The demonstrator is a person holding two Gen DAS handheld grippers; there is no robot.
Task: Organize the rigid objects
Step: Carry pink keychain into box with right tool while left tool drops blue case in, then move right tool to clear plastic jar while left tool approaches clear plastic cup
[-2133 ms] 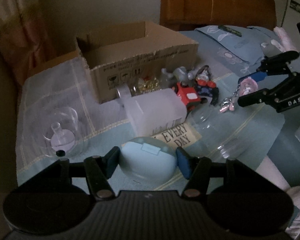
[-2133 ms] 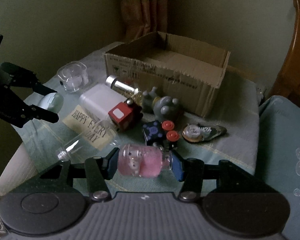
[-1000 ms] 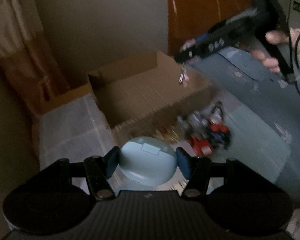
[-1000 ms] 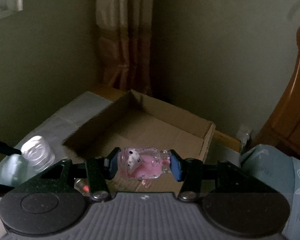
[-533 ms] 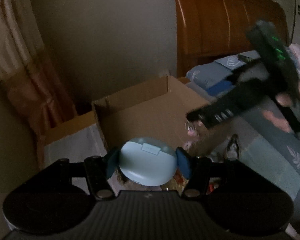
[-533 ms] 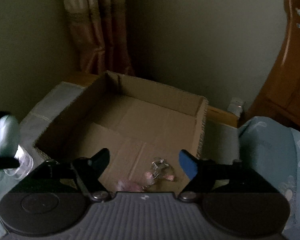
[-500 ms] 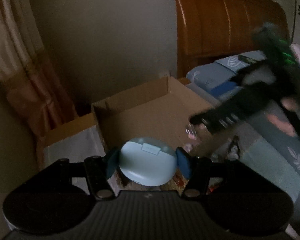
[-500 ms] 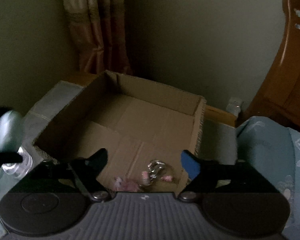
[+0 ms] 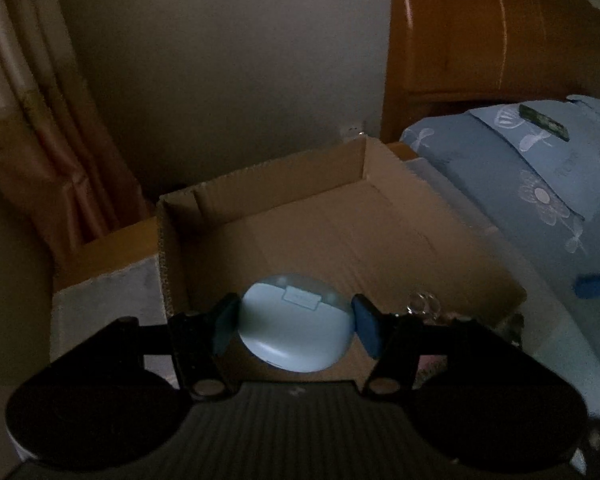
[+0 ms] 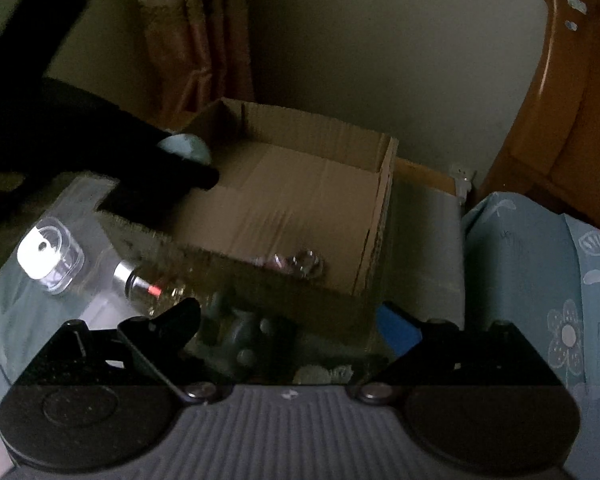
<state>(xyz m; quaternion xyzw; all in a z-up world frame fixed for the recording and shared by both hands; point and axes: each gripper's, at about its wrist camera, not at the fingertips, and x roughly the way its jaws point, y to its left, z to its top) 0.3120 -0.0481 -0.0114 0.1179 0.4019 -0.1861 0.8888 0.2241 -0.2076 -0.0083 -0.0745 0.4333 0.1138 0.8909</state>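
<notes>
A pink-and-cream curtain [image 9: 28, 128] is hanging at the left of the left wrist view, its folds falling against a plain grey-beige wall [image 9: 228, 64]. A curved, polished wooden headboard [image 9: 496, 28] is rising at the upper right, with a light blue flower-print pillow [image 9: 540, 184] lying beneath it on the bed. A dark, narrow, flat item [image 9: 544, 117], too small to identify, is resting on top of the bedding. In the right wrist view, the same curtain [image 10: 188, 36] is showing at top centre, the headboard [image 10: 560, 112] is filling the right edge, and the floral bedding [image 10: 540, 280] is spreading below it.
</notes>
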